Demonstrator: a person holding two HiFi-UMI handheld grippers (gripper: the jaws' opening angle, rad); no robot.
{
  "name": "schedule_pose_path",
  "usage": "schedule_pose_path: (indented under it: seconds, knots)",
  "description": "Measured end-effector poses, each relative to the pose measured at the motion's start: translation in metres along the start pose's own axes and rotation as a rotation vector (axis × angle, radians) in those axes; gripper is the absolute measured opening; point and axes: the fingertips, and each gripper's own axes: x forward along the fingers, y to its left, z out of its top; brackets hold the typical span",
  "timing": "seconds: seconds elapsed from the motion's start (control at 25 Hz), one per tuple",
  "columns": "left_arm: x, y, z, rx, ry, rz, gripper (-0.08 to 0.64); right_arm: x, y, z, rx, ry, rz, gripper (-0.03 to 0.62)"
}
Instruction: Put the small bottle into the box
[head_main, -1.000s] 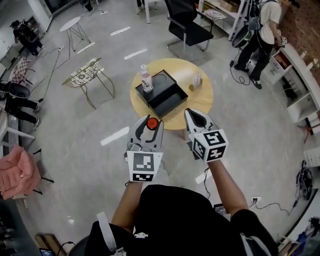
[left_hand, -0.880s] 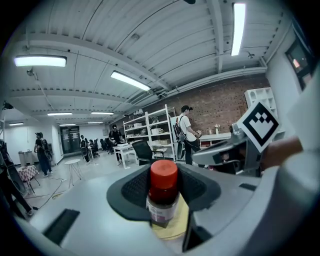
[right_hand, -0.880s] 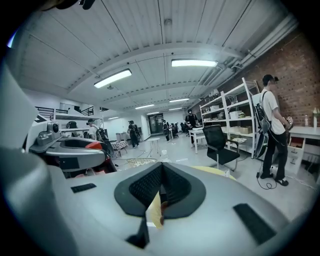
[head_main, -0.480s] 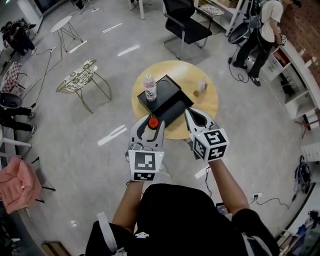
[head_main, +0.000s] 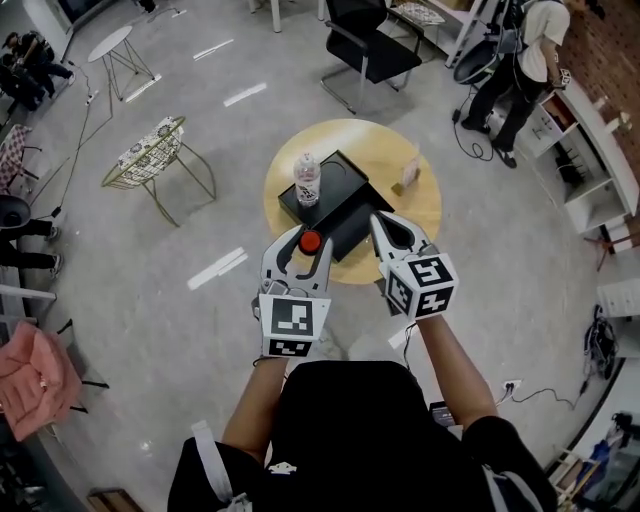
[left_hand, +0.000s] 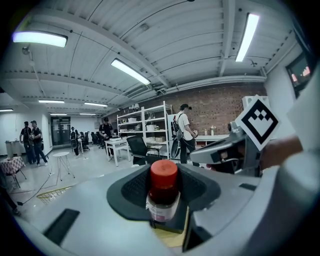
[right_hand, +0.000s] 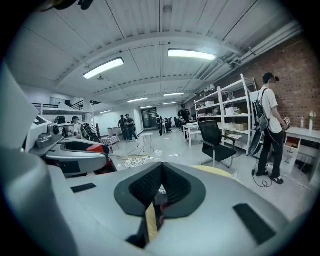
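Observation:
A small bottle with a red cap (head_main: 309, 241) stands upright between the jaws of my left gripper (head_main: 303, 238), which is shut on it at the near edge of the round yellow table (head_main: 390, 150). In the left gripper view the small bottle (left_hand: 162, 192) fills the middle, clamped between the dark pads. The open black box (head_main: 345, 205) lies on the table just beyond the bottle. My right gripper (head_main: 380, 222) hovers beside the left one over the table's near edge. Its jaws (right_hand: 159, 192) are shut with nothing in them.
A clear water bottle (head_main: 307, 180) stands at the box's left side, and a small beige item (head_main: 410, 172) stands on the table's right. Around the table are a black office chair (head_main: 365, 45), a wire chair (head_main: 150, 150), and a person (head_main: 520, 60) by shelves.
Both grippers have come slightly closer to the table and now reach over its near edge. The left one still holds the small bottle.

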Motion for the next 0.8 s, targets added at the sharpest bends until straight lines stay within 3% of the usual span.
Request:
schedule_pose_path:
  seconds: [0.8]
  knots:
    - [0.061, 0.018, -0.043, -0.052, 0.119, -0.005, 0.163, 0.058, -0.032, -0.016, 0.033, 0.074, 0.036, 0.002]
